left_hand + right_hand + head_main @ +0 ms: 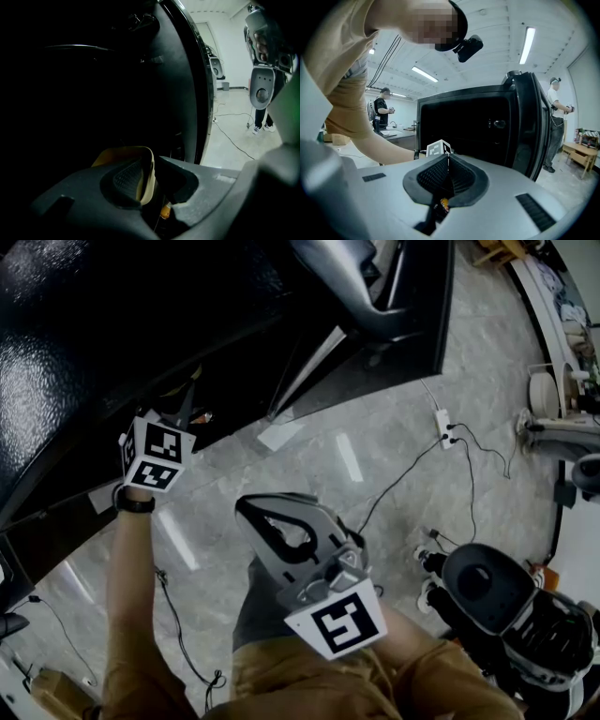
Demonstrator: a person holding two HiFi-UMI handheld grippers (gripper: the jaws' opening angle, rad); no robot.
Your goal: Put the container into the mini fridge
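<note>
We find the left gripper (152,161) clamped on the container (123,150). A thin tan wall of it is pinched edge-on between the two jaws. From that pinch the tan rim curves away to the left over the left jaw. The wall we can see runs forward along the line of the jaws, into the dark. The rest of the container is lost in shadow, so we cannot establish its long axis or which way its opening faces.

In the head view, the left gripper's marker cube (155,457) sits at the edge of the black mini fridge (464,122), with the jaws reaching into its dark interior. The fridge door (532,122) stands swung out to the right.

The right gripper (448,158) is pressed together pad to pad with nothing between. It is held well apart from the fridge, over the grey marbled floor (375,456).
</note>
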